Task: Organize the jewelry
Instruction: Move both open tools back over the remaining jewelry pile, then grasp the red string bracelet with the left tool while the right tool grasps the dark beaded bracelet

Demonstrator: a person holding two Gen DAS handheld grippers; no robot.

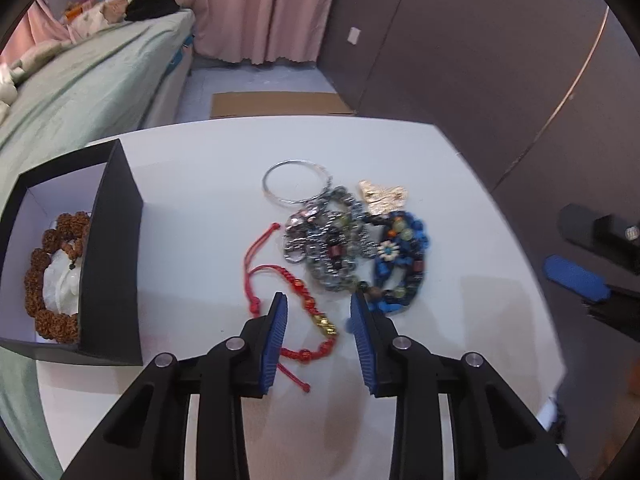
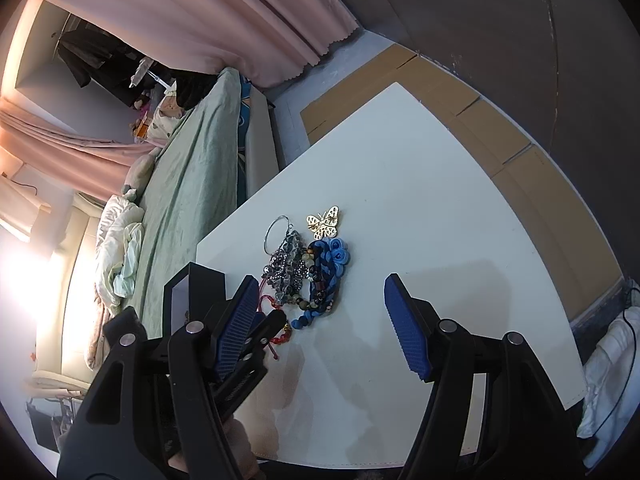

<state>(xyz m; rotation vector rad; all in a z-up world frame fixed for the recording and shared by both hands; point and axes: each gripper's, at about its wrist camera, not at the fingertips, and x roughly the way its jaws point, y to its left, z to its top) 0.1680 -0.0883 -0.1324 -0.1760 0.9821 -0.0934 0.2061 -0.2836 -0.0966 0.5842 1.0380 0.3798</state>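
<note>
**Left claw lines up on the red cord bracelet**

At the left of the left wrist view sits an open black cardboard box with a white lining (image 1: 108, 256), its mouth turned toward the camera so pieces can be dropped in from the worktop side. A brown knobbly seed-bead bracelet (image 1: 48, 276) already lies inside it, around something pale that I cannot make out.

To the right of the box, in the lower middle of the frame, the left claw (image 1: 318, 308) hangs low over the white worktop (image 1: 192, 208) with its blue ribbed pads set moderately apart and nothing between them. A red knotted cord bracelet with a gold bead (image 1: 316, 320) lies straddled by the pads, which suggests it is the next piece to be taken.

Further right, in the centre of the frame, the remaining jewelry lies heaped: a thin silver bangle (image 1: 296, 182), a tangle of grey and silver bead bracelets (image 1: 328, 248), a gold filigree butterfly ornament (image 1: 382, 196) and a blue braided bracelet with a white flower charm (image 1: 400, 256).

In the right wrist view, the right claw (image 2: 320, 300) hovers spread wide and empty, held back at the lower part of the frame, probably to leave the pile free for the other hand
</note>
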